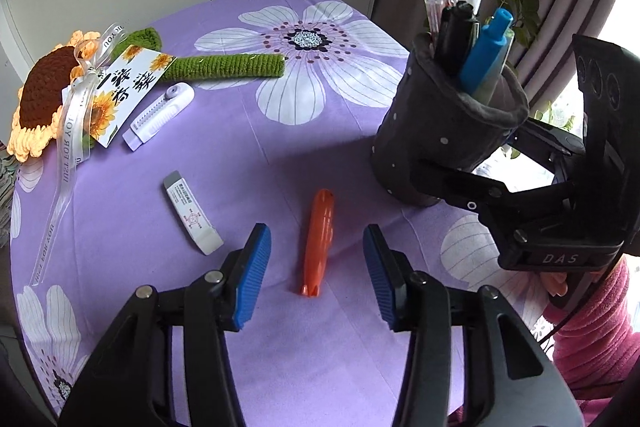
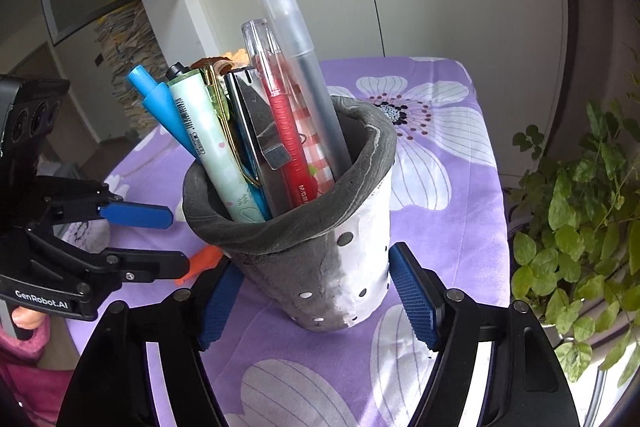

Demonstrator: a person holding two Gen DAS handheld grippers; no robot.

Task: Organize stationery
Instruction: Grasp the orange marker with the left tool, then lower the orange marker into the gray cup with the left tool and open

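Left gripper (image 1: 316, 259): jaws apart, blue pads on either side of the orange pen (image 1: 318, 243), no pad touching it. Pen position: flat on the purple floral tablecloth (image 1: 240, 155), lengthwise between the fingers, its nearer end level with the pads.

Right gripper (image 2: 316, 291): clamped around the lower part of the grey fabric pen holder (image 2: 320, 259), one blue pad on each flank. Holder position: upright on the cloth, to the right of the orange pen in the left wrist view. Contents: blue pen (image 2: 160, 107), pale green pen (image 2: 212, 147), red pen (image 2: 284, 131), frosted clear pen (image 2: 304, 67) and a dark clipped item whose type cannot be determined.

Loose items left of the orange pen: white eraser (image 1: 192, 213) nearest to it; white correction-tape dispenser (image 1: 160, 117) further back; crocheted sunflower (image 1: 52, 91) with green stem, ribbon and printed card at the far left edge of the table.

A pink sleeve (image 1: 592, 331) shows behind the right gripper
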